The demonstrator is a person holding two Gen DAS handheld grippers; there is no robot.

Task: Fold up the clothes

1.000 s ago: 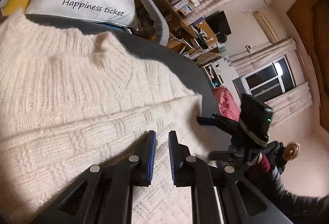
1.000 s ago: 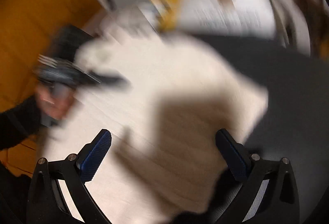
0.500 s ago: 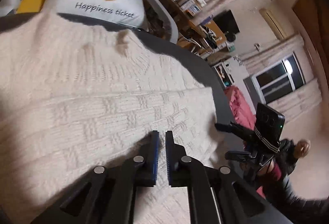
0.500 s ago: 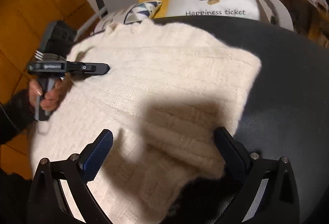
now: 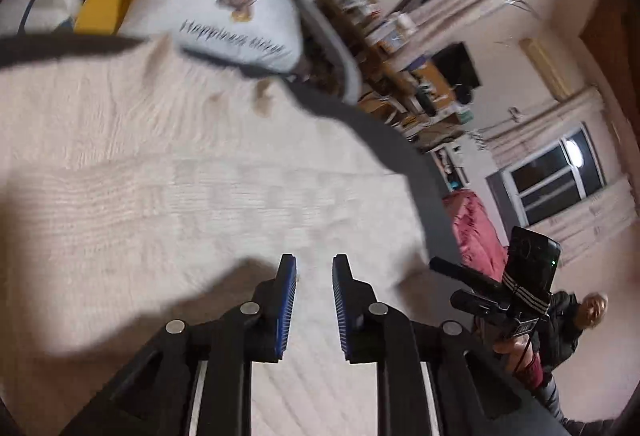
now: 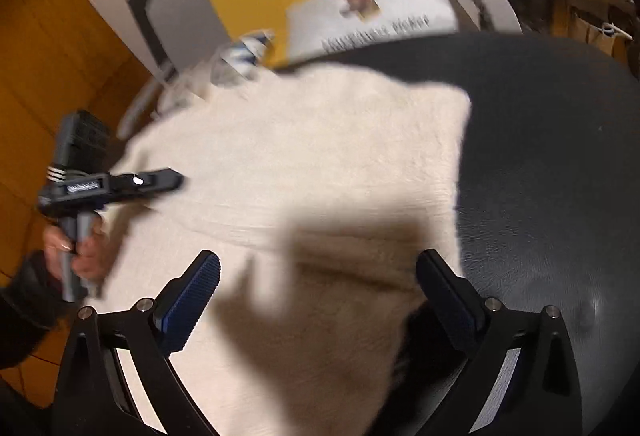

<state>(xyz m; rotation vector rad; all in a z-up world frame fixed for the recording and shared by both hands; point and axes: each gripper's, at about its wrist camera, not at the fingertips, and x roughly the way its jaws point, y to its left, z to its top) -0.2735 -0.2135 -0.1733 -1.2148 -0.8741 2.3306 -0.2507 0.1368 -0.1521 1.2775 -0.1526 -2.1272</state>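
Observation:
A cream knitted sweater (image 5: 200, 196) lies folded and flat on a dark round surface (image 6: 540, 156). My left gripper (image 5: 314, 268) hovers just above the knit; its jaws are opening with a narrow gap and nothing between the blue pads. From the right wrist view, the left gripper (image 6: 176, 180) sits over the sweater's (image 6: 320, 156) left part, held by a hand (image 6: 80, 256). My right gripper (image 6: 318, 258) stands wide open above the sweater's near right corner, holding nothing. The right gripper (image 5: 434, 262) shows beyond the sweater's right edge.
A white pillow (image 5: 224, 16) printed with a deer and lettering leans at the far side of the dark surface (image 5: 400, 152). A second patterned cushion (image 6: 248, 52) lies to its left. Cluttered shelves (image 5: 400, 56) and a red cloth (image 5: 476, 232) stand off to the right.
Both grippers have drawn back and up from the sweater, so more of it shows. The left jaws stand wider than half a second ago. The right jaws stay wide open.

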